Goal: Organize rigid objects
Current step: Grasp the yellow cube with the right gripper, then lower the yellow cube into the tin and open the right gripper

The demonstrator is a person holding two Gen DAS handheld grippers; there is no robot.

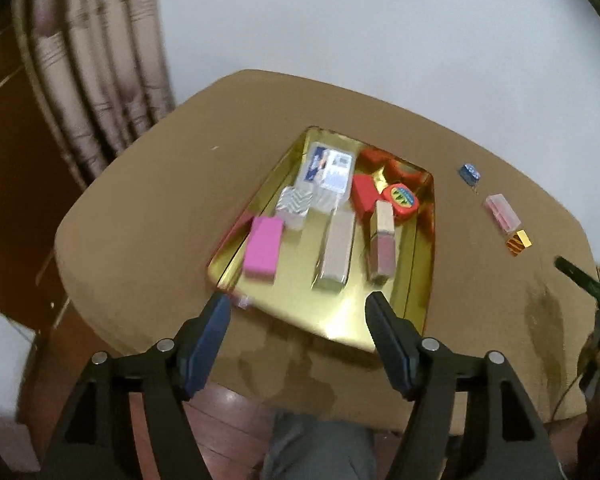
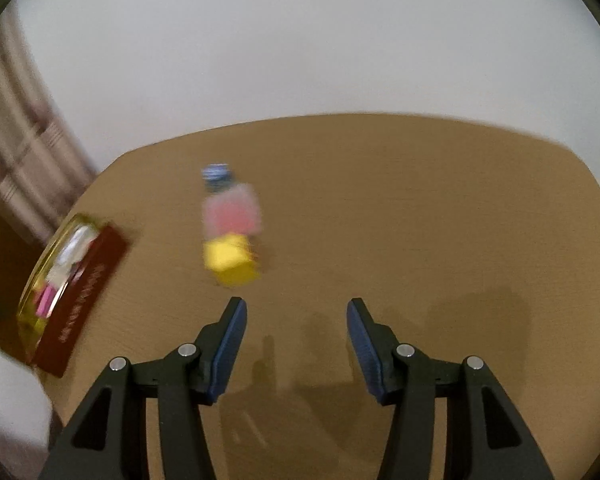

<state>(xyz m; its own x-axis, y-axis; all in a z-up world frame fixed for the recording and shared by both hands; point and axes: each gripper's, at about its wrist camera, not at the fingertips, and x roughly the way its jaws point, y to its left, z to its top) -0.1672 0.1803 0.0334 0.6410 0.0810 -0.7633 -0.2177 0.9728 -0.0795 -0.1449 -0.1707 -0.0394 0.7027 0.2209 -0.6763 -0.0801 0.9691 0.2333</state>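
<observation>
The left claw (image 1: 298, 306) stands partly open with nothing between its blue pads (image 1: 208, 344); it touches nothing and hangs over the near edge of the bench (image 1: 140, 216). Just ahead of its tips lies the gold tray (image 1: 380, 320). Nearest in it, ahead and left, is a pink block (image 1: 263, 249); straight ahead a long beige box (image 1: 337, 249); ahead and right a slim tube (image 1: 381, 242). Further on lie a patterned box (image 1: 296, 202), a clear case (image 1: 327, 168) and red pieces (image 1: 365, 196) beside a round red item (image 1: 402, 200). Well off to the right, on the bare bench, sit a gold cube (image 1: 519, 242), a pink case (image 1: 502, 210) and a small blue thing (image 1: 470, 172).

The right claw (image 2: 296, 306) is also partly open and empty, over the bench. Ahead and slightly left, blurred, are the same three in a row: gold cube (image 2: 230, 260) nearest, pink case (image 2: 231, 212), blue thing (image 2: 218, 174) farthest. The tray (image 2: 34, 280) lies far to the left.
</observation>
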